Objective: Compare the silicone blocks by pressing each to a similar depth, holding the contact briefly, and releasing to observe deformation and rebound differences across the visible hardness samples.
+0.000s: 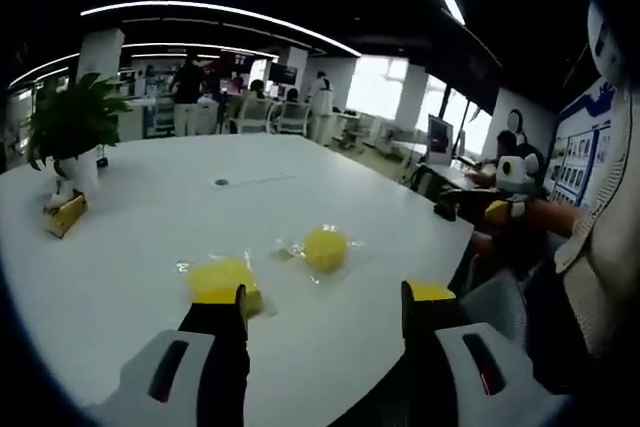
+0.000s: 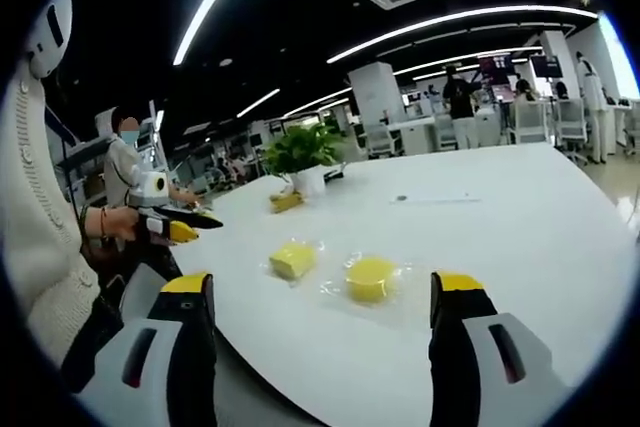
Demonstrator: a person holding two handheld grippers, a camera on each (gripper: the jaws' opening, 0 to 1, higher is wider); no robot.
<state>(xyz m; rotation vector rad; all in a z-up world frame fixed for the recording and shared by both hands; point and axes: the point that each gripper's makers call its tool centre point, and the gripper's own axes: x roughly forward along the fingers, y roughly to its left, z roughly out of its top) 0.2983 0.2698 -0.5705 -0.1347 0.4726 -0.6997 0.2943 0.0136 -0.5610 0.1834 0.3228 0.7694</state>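
Silicone blocks: square block [image 1: 222, 280] just ahead of spread left hand-held gripper [image 1: 323, 309]; round block [image 2: 371, 278] ahead of spread right hand-held gripper [image 2: 323, 299], apart. Left nearer.

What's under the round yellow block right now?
The round yellow block lies on a clear plastic wrapper spread flat on the white table. Whatever is directly beneath the block is covered.

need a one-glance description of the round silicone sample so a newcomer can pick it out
On the big white table, two yellow silicone samples lie side by side near the edge closest to the grippers, each in clear wrap. The round silicone block is the disc-shaped one; its neighbour, the square silicone block, has flat sides and corners.
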